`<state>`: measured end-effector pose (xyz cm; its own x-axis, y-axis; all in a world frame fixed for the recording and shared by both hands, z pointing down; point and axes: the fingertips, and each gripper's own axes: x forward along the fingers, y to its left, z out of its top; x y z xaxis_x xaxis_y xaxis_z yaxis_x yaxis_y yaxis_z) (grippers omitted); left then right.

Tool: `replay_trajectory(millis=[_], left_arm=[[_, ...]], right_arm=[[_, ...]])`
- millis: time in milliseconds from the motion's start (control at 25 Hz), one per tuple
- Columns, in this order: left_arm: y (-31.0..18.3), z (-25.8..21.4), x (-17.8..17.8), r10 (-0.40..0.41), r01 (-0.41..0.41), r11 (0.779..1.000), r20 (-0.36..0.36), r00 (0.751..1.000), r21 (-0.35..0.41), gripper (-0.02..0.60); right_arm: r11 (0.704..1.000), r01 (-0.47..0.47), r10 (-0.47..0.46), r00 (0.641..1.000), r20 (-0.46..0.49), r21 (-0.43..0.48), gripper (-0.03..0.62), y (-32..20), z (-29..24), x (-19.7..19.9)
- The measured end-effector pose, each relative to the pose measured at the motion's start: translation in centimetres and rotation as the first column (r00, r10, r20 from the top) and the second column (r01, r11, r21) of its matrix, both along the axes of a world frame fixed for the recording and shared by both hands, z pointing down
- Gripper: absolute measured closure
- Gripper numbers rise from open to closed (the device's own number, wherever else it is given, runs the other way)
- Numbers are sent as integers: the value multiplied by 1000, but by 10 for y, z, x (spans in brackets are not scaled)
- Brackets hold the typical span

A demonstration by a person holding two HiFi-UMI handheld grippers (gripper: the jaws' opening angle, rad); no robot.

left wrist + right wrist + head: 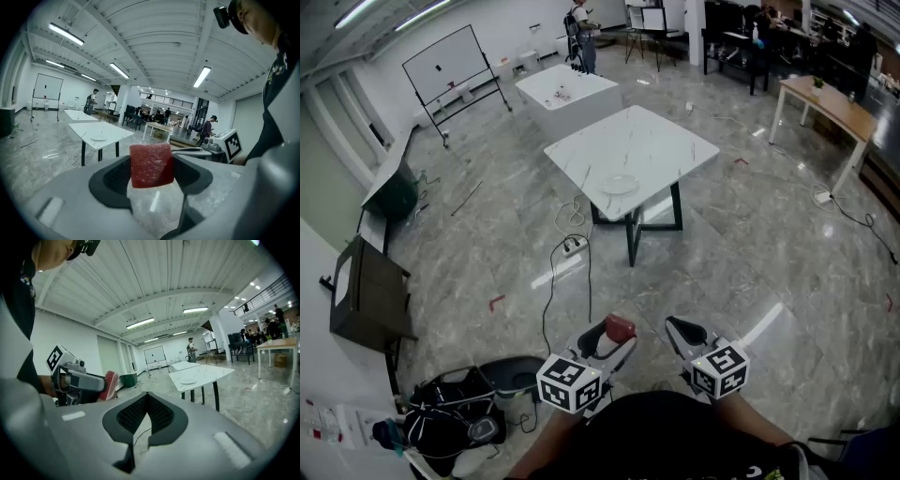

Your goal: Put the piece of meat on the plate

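Observation:
A red, square-cut piece of meat (620,328) (151,165) sits clamped between the dark pads of my left gripper (614,337) (151,174), held in the air near my body. Close on its right, my right gripper (685,334) (146,398) is shut, its tips meeting with nothing between them. In the right gripper view the meat (110,385) shows edge-on at the left. The white plate (618,184) (99,138) (188,381) lies near the front edge of a white marble table (661,141) several steps ahead.
Cables and a power strip (573,246) trail over the grey floor between me and the table. A second white table (567,94), a whiteboard (450,61) and a person (581,33) stand beyond. Bags (459,422) and a dark cabinet (366,291) sit at left; a wooden table (830,105) at right.

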<state>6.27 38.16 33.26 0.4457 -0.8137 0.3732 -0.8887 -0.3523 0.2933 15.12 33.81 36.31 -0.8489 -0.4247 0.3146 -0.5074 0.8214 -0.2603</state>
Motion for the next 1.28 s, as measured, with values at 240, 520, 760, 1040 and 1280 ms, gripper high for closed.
replay_trajectory(millis=[240, 520, 760, 1040, 1280], left_arm=[[-31, -13, -15, 27, -29, 998, 31, 999, 61, 192], [-23, -3, -28, 58, -61, 997, 60, 997, 47, 192], [-22, 1, -20, 110, -113, 993, 94, 989, 32, 192], [-47, 8, 11, 95, -97, 995, 118, 988, 8, 192], [-65, 14, 31, 47, -47, 999, 115, 992, -1, 192]], right_arm=[[999, -9, 8, 1000, 28, 39, 569, -32, -11, -18], [998, -20, 19, 1000, 18, 66, 568, -23, -14, -39], [998, -19, 21, 999, -28, 64, 568, -15, -7, -37], [999, 8, -6, 999, -36, 36, 568, -34, 2, 0], [998, 41, -40, 999, -35, 41, 568, -67, 7, 24]])
